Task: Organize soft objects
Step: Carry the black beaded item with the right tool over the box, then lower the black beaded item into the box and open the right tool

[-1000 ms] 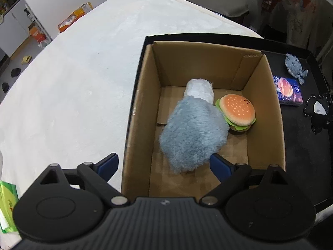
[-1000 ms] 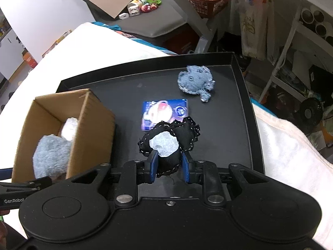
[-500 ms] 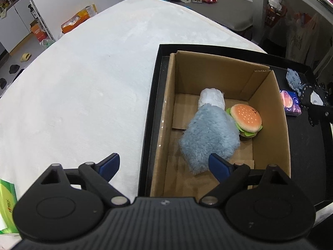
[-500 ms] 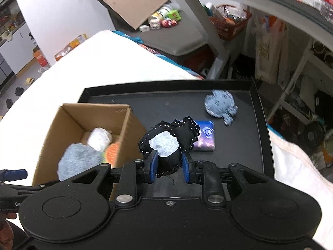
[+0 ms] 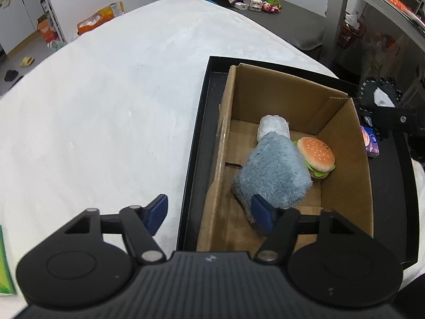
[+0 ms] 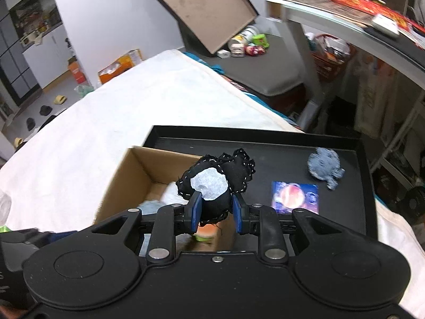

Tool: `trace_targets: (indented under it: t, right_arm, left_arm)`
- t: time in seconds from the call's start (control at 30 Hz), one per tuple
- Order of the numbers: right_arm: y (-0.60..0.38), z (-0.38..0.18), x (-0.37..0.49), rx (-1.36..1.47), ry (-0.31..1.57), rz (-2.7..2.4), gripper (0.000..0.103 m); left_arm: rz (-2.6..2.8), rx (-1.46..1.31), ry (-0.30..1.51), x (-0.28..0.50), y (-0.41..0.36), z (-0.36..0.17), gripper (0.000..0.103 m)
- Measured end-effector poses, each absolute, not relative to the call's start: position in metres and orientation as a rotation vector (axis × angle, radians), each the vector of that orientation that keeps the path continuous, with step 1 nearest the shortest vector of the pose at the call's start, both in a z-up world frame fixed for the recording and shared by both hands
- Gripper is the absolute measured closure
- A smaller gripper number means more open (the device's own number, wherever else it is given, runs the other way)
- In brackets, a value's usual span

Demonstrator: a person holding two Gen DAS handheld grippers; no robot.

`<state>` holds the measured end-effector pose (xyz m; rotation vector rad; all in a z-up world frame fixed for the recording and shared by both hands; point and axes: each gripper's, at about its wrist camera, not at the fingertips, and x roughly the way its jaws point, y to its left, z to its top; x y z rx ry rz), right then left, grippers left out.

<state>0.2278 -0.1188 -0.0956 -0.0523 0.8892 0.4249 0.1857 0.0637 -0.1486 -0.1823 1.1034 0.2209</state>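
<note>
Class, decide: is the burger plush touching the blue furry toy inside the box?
Touching. In the left wrist view, the burger plush presses directly against the blue furry toy, no cardboard floor showing between them.

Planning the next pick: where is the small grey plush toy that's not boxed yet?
In the right wrist view the grey plush toy lies at the far right of the black tray, just beyond the blue packet, well apart from the cardboard box.
</note>
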Motion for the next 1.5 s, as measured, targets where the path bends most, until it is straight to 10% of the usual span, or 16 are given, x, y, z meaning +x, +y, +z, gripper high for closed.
trace_targets:
  t: [0.3, 0.47, 1.23, 1.5]
  right_arm:
    - [-0.079, -0.094, 0.223, -0.077, 0.891, 0.503, 0.078]
    - [-0.061, -0.097, 0.221, -0.091, 0.896, 0.524, 0.078]
    - [-0.067, -0.104, 0.208, -0.101, 0.921, 0.508, 0.053]
    - [-0.091, -0.108, 0.209, -0.067, 0.927, 0.489, 0.049]
  left_arm:
    - [0.208, -0.285, 1.127, 0.180, 0.081, -0.160, 0.083]
    - [0.188, -0.294, 1.124, 0.180, 0.081, -0.162, 0.090]
    - [0.213, -0.264, 1.126, 0.181, 0.077, -0.160, 0.085]
    - [0.237, -0.225, 1.131, 0.185, 0.070, -0.156, 0.066]
